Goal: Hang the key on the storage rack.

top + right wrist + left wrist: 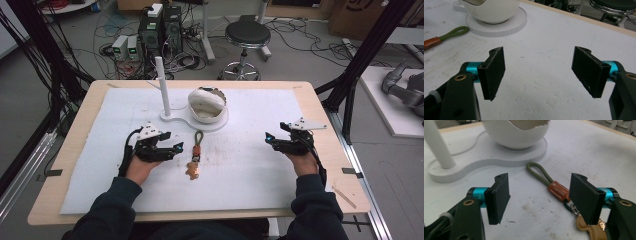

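A keychain (195, 156) lies flat on the white mat: an olive cord loop (539, 172), an orange leather sleeve (559, 191) and a tan charm (592, 229). Behind it stands a white base (175, 120) carrying an upright peg (162, 85) and a white cracked-egg bowl (206, 105). My left gripper (172, 148) rests on the mat just left of the keychain, open and holding nothing; its jaws (540, 200) face the cord. My right gripper (272, 140) sits on the right part of the mat, open and empty (539, 72), well away from the keychain.
The white mat (260, 175) covers most of a wooden table (90, 100). Beyond the far edge are a black stool (247, 35), computer boxes (161, 27) and loose cables on the floor. Black frame posts (360, 60) rise at the right side.
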`<state>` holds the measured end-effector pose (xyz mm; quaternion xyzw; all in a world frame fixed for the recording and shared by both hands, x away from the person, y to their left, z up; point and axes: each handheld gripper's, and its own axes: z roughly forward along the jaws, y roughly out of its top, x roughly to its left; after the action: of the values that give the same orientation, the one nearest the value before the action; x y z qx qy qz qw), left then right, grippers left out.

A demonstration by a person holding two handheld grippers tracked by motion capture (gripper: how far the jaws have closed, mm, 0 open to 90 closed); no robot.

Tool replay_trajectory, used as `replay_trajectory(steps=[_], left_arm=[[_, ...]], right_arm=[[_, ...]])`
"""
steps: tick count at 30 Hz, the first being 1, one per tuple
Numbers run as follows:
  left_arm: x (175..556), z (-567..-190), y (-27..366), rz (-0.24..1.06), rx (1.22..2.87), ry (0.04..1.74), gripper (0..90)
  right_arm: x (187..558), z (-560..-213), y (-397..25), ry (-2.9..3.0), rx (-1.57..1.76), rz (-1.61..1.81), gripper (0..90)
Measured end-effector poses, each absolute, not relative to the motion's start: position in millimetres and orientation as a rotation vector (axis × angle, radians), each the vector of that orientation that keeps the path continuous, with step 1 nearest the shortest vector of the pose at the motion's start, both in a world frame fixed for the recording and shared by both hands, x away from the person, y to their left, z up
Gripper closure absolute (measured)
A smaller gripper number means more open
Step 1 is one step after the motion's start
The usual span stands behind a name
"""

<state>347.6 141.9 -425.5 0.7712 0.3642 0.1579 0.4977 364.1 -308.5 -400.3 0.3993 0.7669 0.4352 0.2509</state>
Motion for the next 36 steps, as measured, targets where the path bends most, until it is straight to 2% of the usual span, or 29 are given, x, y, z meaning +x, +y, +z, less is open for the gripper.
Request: replay_trajectory(steps=[7, 10, 14, 20, 24, 25, 28, 30, 33, 35, 36], left_arm=[[353, -433, 121, 0.332, 1.922, 0.913, 47.0], [358, -436, 110, 0.32, 1.955, 0.958, 48.8], [363, -439, 99, 0.308, 1.964, 1.001, 48.7], [370, -447, 83, 0.301, 1.995, 1.084, 44.1], [369, -447, 79, 0.298, 2.022, 1.048, 47.6], [368, -447, 79, 0.295, 2.04, 1.024, 54.2], [365, -448, 75, 0.318, 2.079, 0.975, 53.6], [364, -448, 73, 0.327, 2.093, 0.957, 49.4], [360, -448, 67, 0.387, 2.134, 0.926, 47.8], [359, -448, 65, 0.409, 2.14, 0.919, 52.7], [359, -448, 66, 0.403, 2.141, 0.906, 59.3]], right_arm=[[364, -400, -309, 2.08, 1.092, 1.2, 27.4], [365, -400, -308, 2.082, 1.091, 1.203, 27.4], [365, -401, -307, 2.087, 1.086, 1.196, 27.4], [365, -401, -307, 2.091, 1.084, 1.199, 27.4], [366, -401, -307, 2.094, 1.082, 1.196, 27.4], [366, -402, -306, 2.095, 1.082, 1.194, 27.4], [365, -402, -305, 2.1, 1.08, 1.187, 27.6], [365, -402, -305, 2.1, 1.077, 1.187, 27.6], [366, -402, -305, 2.105, 1.073, 1.181, 27.8], [366, -402, -305, 2.109, 1.075, 1.177, 27.8], [366, -402, -305, 2.11, 1.072, 1.176, 27.8]])
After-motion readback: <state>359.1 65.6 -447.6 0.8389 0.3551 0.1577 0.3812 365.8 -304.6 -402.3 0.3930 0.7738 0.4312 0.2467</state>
